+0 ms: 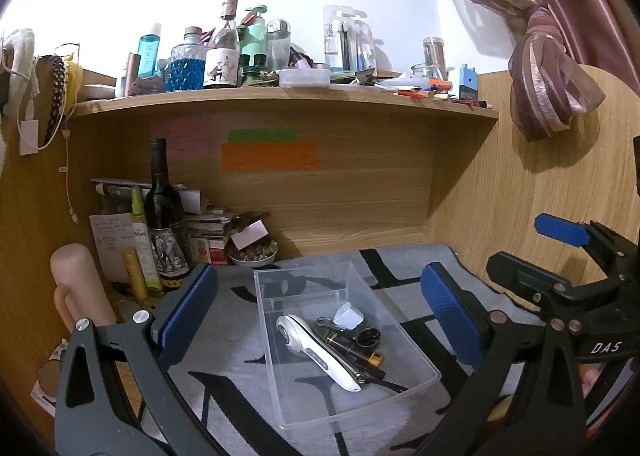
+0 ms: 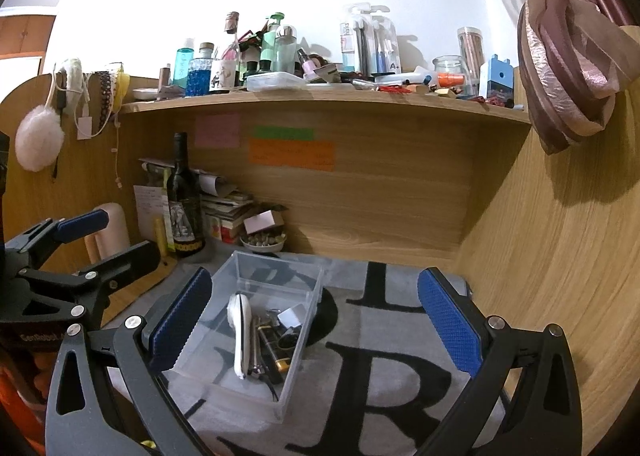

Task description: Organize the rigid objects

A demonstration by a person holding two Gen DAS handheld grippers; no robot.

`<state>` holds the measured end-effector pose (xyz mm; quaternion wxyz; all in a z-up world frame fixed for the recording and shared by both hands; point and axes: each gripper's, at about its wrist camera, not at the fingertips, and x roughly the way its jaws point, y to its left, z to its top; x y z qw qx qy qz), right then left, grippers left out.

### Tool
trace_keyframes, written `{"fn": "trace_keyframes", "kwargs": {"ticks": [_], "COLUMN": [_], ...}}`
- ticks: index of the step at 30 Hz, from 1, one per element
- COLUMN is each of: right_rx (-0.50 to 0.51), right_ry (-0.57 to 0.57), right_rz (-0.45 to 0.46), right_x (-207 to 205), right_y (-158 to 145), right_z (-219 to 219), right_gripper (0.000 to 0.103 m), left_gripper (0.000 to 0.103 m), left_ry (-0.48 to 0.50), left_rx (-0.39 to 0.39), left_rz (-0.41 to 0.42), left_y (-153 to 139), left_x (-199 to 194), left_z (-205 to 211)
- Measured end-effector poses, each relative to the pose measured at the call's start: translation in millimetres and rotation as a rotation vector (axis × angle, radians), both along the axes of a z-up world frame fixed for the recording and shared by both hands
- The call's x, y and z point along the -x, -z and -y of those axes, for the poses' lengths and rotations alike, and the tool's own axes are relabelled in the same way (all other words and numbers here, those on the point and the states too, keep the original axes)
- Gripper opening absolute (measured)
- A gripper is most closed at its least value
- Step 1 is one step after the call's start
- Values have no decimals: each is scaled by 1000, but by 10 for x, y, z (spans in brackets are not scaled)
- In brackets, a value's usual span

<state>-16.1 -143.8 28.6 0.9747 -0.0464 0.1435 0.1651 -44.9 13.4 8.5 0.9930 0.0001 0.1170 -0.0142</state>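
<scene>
Left wrist: wine bottle (image 1: pixel 164 216) behind clear bin (image 1: pixel 340 340).

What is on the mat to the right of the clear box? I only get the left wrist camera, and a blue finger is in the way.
Observer: Nothing lies there. It is just the grey mat, with a big black letter R printed on it.
Operator: What hangs on the wall far to the left?
Observer: A fluffy white pom-pom dangles there on a cord.
Operator: Does the toothbrush pack on the shelf say anything?
Observer: Yes, the toothbrush pack has "A+" printed near its bottom corner.
</scene>
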Motion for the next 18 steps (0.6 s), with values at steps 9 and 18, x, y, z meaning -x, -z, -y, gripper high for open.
{"fn": "trace_keyframes", "kwargs": {"ticks": [9, 18], "right_rx": [5, 6], "right_ry": [-4, -6], "right_rz": [10, 25], "right_x": [21, 53], "right_y": [-16, -38], "right_z": [7, -3], "right_gripper": [103, 103], "left_gripper": [103, 103], "left_ry": [4, 4], "left_rx": [-4, -2], "left_rz": [2, 4], "left_y": [-7, -5], "left_x": [2, 10], "left_z": [11, 8]}}
